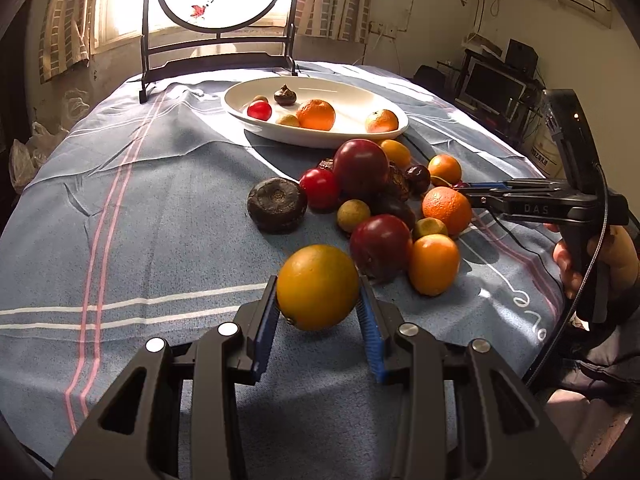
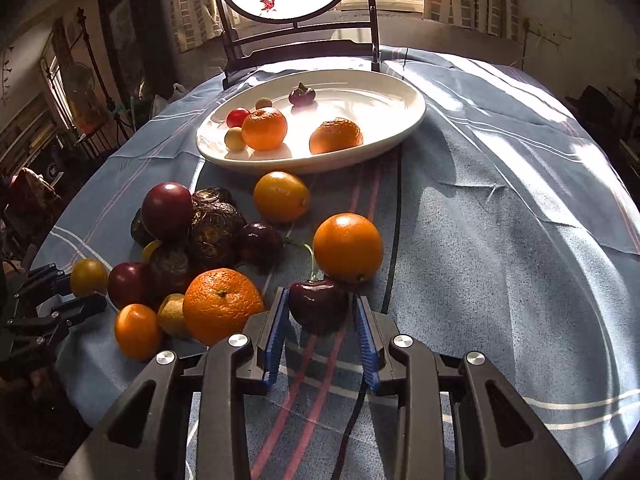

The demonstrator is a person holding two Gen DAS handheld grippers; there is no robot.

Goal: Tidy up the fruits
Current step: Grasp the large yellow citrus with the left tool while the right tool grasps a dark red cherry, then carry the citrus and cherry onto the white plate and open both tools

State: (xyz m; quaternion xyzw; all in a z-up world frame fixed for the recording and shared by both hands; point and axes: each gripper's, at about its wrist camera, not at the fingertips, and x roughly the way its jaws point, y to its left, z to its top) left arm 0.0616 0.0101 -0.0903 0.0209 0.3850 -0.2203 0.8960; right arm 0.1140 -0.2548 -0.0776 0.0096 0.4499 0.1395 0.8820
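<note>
1. The left gripper (image 1: 319, 312) is gripping a smooth round yellow-orange fruit (image 1: 317, 287) between its blue ribbed pads (image 1: 265, 334); the fruit is sitting at the near edge of the pile, and whether it is resting on the cloth cannot be told
2. A dark brown flattened round fruit (image 1: 277, 204) is lying on the blue striped tablecloth (image 1: 140, 240), just left of the pile
3. The heap of loose fruit (image 1: 384, 200), red, dark purple and orange, is lying in the middle of the cloth, just in front of the white oval ceramic dish (image 1: 360, 136)
4. The dish is holding two oranges, a small red fruit, two pale small ones and one dark one
5. The right gripper (image 2: 320, 320) is closing its blue pads around a glossy dark red cherry (image 2: 318, 305); contact is showing on the left pad, while the right pad is appearing just beside it
6. A smooth round orange (image 2: 347, 247) is lying just behind the cherry
</note>
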